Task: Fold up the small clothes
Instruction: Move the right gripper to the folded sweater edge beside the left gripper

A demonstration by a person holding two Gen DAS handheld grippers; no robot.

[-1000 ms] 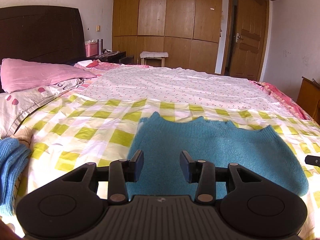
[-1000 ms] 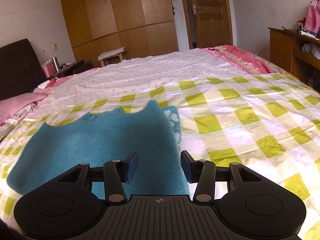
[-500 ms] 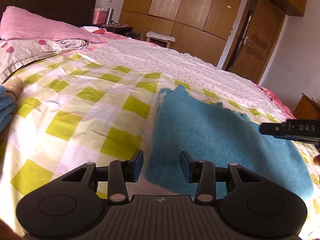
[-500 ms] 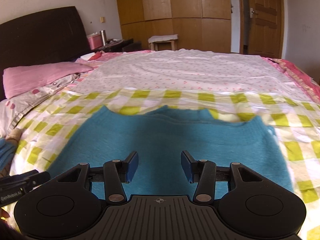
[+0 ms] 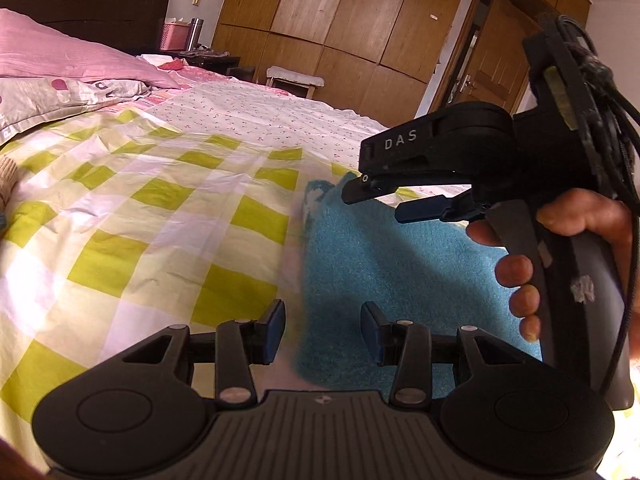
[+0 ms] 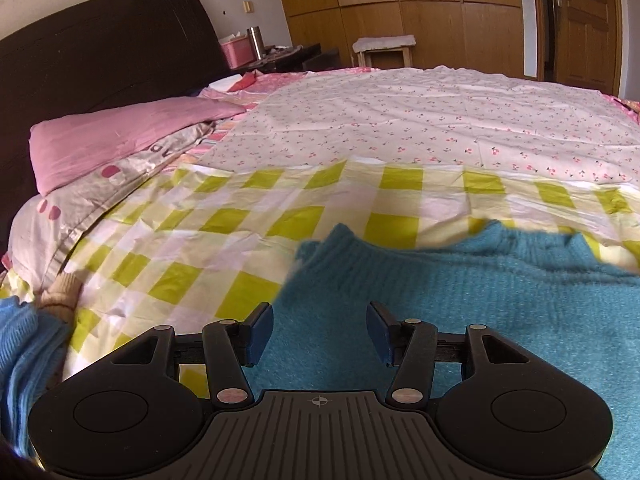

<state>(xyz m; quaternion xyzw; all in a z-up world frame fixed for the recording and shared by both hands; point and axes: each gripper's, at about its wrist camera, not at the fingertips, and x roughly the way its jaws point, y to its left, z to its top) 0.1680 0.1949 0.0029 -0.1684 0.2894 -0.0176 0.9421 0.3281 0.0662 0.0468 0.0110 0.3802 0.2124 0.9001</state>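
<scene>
A teal knit sweater [image 5: 400, 264] lies flat on the green-checked bedsheet [image 5: 160, 216], its sleeves folded in. My left gripper [image 5: 322, 330] is open and empty, low over the sweater's near left corner. My right gripper [image 6: 319, 332] is open and empty over the sweater [image 6: 480, 300] near its left edge. In the left wrist view the right gripper [image 5: 384, 202] comes in from the right above the sweater, held by a hand [image 5: 560, 248].
A pink pillow [image 6: 120, 136] and dark headboard [image 6: 100, 52] are at the left. A folded light-blue knit [image 6: 24, 360] and a beige sock [image 6: 60, 292] lie at the bed's left edge. Wooden wardrobes [image 5: 360, 20], a stool [image 6: 384, 46] and a door stand beyond the bed.
Both grippers have swung left along the sweater. The right gripper has moved in above the sweater, close in front of the left one. Both stayed open.
</scene>
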